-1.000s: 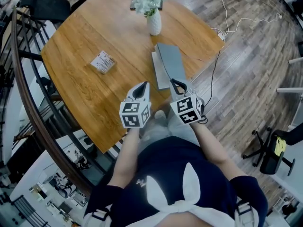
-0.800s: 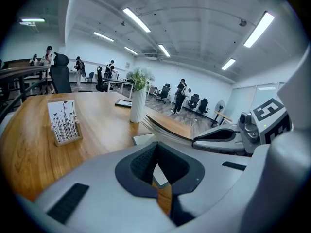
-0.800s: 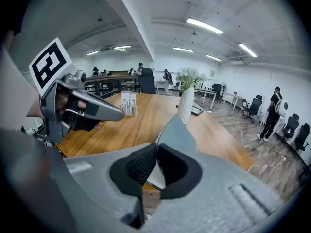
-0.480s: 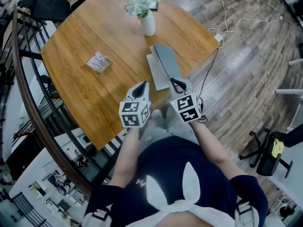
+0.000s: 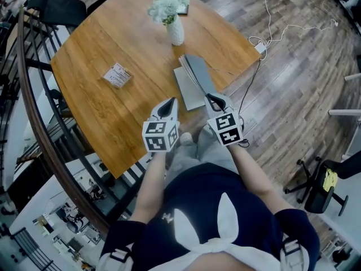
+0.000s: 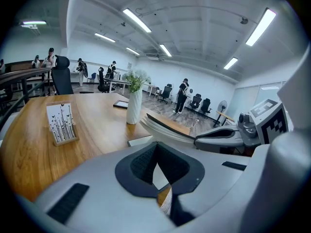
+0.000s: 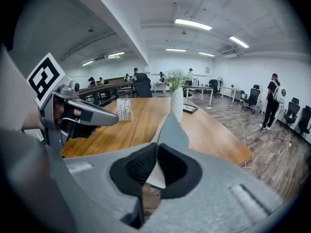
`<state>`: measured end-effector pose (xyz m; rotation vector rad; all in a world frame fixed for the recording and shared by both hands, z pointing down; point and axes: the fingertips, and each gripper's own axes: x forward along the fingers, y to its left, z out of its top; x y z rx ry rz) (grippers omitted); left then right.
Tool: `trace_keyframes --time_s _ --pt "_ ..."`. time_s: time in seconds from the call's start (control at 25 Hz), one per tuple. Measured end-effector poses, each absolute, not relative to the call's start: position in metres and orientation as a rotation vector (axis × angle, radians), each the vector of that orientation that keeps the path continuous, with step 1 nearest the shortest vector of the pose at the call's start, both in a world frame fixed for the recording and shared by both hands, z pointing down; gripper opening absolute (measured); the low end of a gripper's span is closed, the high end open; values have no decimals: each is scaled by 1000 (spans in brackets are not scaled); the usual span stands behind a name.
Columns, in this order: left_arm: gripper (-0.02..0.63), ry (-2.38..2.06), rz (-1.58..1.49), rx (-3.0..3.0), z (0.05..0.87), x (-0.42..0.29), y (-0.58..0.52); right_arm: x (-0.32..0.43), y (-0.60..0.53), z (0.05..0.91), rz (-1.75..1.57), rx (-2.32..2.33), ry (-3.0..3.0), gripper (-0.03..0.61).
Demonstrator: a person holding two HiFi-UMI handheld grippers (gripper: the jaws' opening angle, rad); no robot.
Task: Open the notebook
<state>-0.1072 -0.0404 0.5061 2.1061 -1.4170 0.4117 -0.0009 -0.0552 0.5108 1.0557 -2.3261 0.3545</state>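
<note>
Pinched shut on the thin, stiff grey cover (image 7: pixel 171 125) of the notebook (image 5: pixel 189 89) with the dark ribbed fingers (image 7: pixel 137 168) of the right gripper (image 5: pixel 212 100), right at the cover's near edge. Raised off the pages as a flat, slanted sheet running up and away from those fingers, over a fan of white leaves curving beneath. Lying on the warm, grained wood of the table (image 5: pixel 96 44), just ahead of both pairs of fingers and near the table's edge. Closed tip to tip on nothing with the fingers of the left gripper (image 5: pixel 167 107), a smooth grey shell tapering to a point, just left of the right fingers and beside the notebook's near corner. Beyond the fingers, past the notebook: a slim, glossy white vase (image 5: pixel 175 31) with a puff of small pale flowers (image 5: pixel 164 5). Well left of the left fingers: a small card stand (image 5: pixel 117 75), white face printed with dark sprigs, set in a wooden base
</note>
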Motion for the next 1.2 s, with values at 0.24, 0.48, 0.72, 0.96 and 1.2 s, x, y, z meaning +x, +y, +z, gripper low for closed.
trace_keyframes --time_s 0.24,0.48,0.72,0.96,1.2 --pt "17 -1419 407 2109 510 -104 -47 8 -64 512 386 1092 -2338 20" --pt "17 -1417 407 2115 507 -104 -47 19 -68 506 439 1159 -2340 20" --pt "17 -1407 409 2124 505 -101 -47 34 -70 504 543 1244 -2346 20" --pt "17 -1388 416 2138 505 -97 -51 50 -76 503 582 1313 -2319 20" --pt "17 -1369 428 2152 506 -90 -50 68 -77 508 619 1378 -2291 20"
